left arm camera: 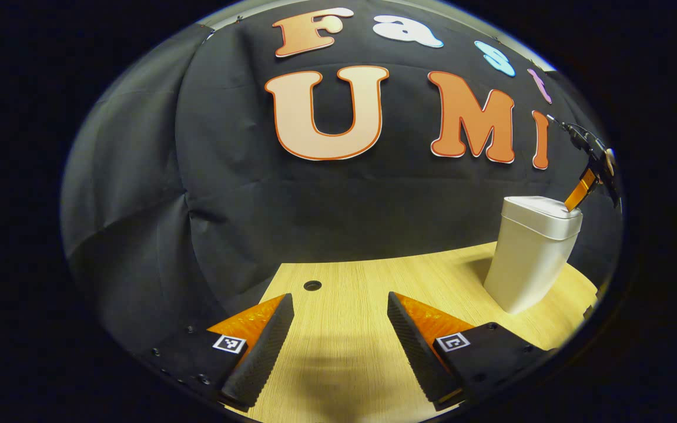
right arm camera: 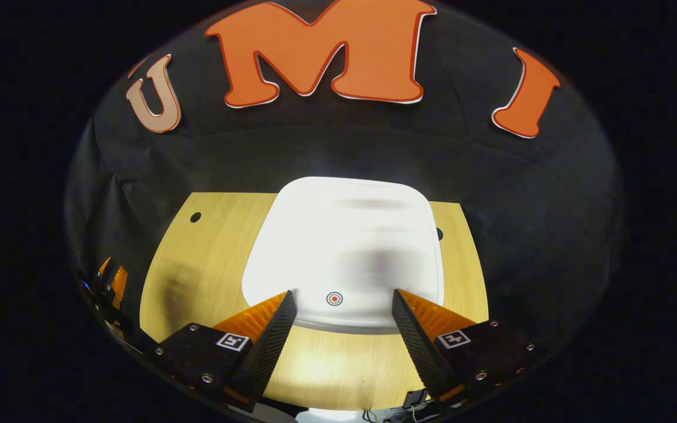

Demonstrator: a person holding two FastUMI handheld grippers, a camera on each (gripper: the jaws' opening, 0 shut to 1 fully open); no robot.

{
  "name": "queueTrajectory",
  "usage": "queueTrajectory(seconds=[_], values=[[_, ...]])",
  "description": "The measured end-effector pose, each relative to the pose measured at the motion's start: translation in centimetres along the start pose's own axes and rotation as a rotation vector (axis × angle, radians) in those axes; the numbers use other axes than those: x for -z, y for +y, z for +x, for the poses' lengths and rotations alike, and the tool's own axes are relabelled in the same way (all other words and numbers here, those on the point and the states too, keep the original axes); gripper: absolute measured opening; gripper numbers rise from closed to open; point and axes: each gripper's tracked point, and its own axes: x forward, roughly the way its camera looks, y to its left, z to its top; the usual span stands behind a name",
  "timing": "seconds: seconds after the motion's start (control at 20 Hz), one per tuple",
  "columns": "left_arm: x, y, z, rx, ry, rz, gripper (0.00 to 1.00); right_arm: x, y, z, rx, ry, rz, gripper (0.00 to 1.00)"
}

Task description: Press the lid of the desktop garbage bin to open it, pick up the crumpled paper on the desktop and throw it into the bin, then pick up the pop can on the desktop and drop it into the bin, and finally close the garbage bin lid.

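Your right gripper (right arm camera: 341, 329) has its two fingers spread wide with nothing between them. They hang just above the near edge of the garbage bin lid (right arm camera: 344, 235), which is closed. A small ringed target mark (right arm camera: 334, 298) sits on the lid between your fingertips, and it probably marks the spot to press. Judging by this, you are lined up for the first step, opening the bin.

Your left gripper (left arm camera: 338, 338) also has its fingers spread apart and empty. It hovers low over bare wood, well apart from the bin, likely waiting so it stays out of the way of the press.

The garbage bin (left arm camera: 529, 258) is a pale, upright container standing toward the back edge of the wooden desktop (left arm camera: 344, 352). In the left gripper view, your right gripper shows farther off, poised over the bin's top.

A small round hole (left arm camera: 312, 285) lies in the desktop near its back edge. No brand or readable writing shows on the bin. Each gripper carries small square coded tags, not text.
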Motion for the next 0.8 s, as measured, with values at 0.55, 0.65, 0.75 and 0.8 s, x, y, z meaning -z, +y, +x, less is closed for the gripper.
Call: queueTrajectory(seconds=[0.55,0.65,0.75,0.8], values=[[-0.7,-0.1,-0.3,0.009,-0.014,-0.01,1.0,1.0,0.1,0.3,0.013,-0.002,-0.082,1.0],[-1.0,-0.2,-0.4,0.012,-0.033,0.008,1.0,0.9,0.0,0.3,0.011,0.005,-0.076,1.0],[-1.6,-0.1,-0.4,0.01,-0.054,0.018,1.0,0.9,-0.1,0.2,0.009,0.016,-0.058,1.0],[-1.8,-0.2,-0.5,0.01,-0.062,0.016,1.0,0.7,0.0,0.2,0.014,0.011,-0.031,1.0]])
